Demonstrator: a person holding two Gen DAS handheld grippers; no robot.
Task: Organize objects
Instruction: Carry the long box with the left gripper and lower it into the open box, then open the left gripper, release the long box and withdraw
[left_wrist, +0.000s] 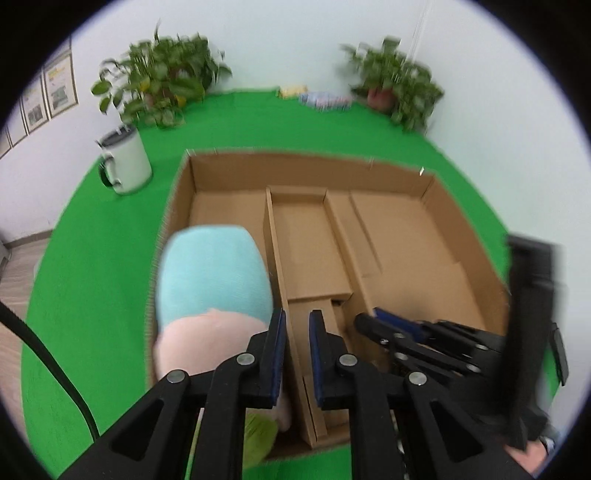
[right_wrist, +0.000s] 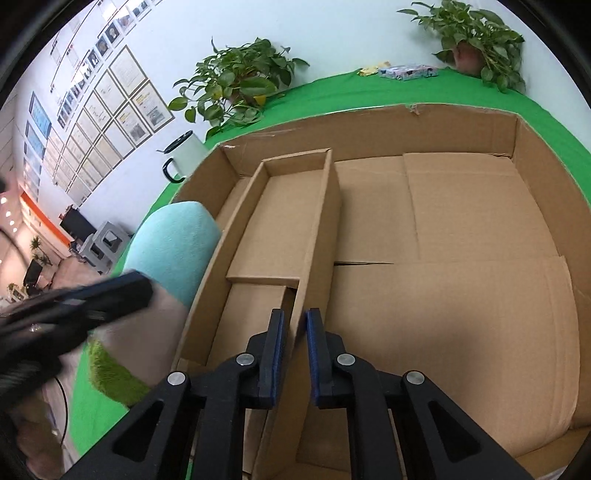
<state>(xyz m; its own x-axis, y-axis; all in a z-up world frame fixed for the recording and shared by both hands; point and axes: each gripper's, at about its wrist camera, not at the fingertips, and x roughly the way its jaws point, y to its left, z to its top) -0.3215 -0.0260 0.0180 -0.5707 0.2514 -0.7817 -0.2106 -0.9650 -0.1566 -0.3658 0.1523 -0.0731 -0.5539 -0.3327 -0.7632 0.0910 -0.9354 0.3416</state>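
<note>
A cardboard box (left_wrist: 413, 177) with inner dividers sits on the green table; it also fills the right wrist view (right_wrist: 546, 177). A plush toy (left_wrist: 214, 280), teal, pink and green, rests in the box's left compartment against its left wall; the right wrist view shows it (right_wrist: 173, 240) too. My left gripper (left_wrist: 297, 325) hovers open and empty over a divider, just right of the plush. My right gripper (right_wrist: 294, 325) is open with a divider wall between its fingers, not clamped. It shows at the lower right in the left wrist view (left_wrist: 373, 317).
A white mug (left_wrist: 125, 162) with a dark handle stands left of the box. Two potted plants (left_wrist: 162, 81) (left_wrist: 391, 81) stand at the table's far edge, with a flat colourful packet (left_wrist: 325, 99) between them. Framed pictures (right_wrist: 110, 99) hang on the left wall.
</note>
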